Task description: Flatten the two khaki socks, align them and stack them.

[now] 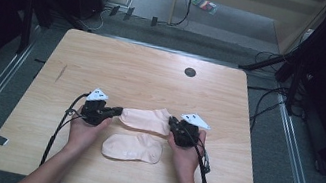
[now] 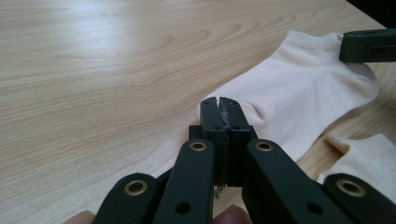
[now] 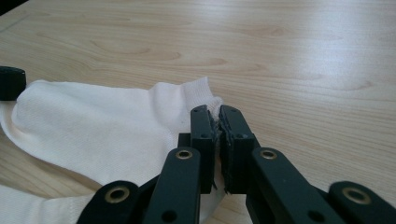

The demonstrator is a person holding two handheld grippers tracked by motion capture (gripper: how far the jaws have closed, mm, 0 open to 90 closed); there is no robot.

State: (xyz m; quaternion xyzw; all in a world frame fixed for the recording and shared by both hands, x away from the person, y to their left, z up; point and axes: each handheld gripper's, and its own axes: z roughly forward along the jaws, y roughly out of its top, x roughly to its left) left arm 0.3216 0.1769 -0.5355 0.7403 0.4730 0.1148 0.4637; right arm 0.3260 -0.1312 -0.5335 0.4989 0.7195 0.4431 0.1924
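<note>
2 pale socks lay on the table (image 1: 154, 70). The far sock (image 1: 146, 119) stretched between the grippers, one end at each. The left gripper (image 1: 117, 111) was clenched on the toe end; in the left gripper view its jaws met on the fabric (image 2: 280, 107) right at their tips, the rest of the sock running ahead and to the right of them. The right gripper (image 1: 173, 122) was clamped on the cuff end; in the right gripper view the ribbed cuff (image 3: 201, 91) bunched between its tips and the sock spread away to their left. The near sock (image 1: 133, 148) lay flat just behind the grippers, between the 2 hands, touched by neither.
</note>
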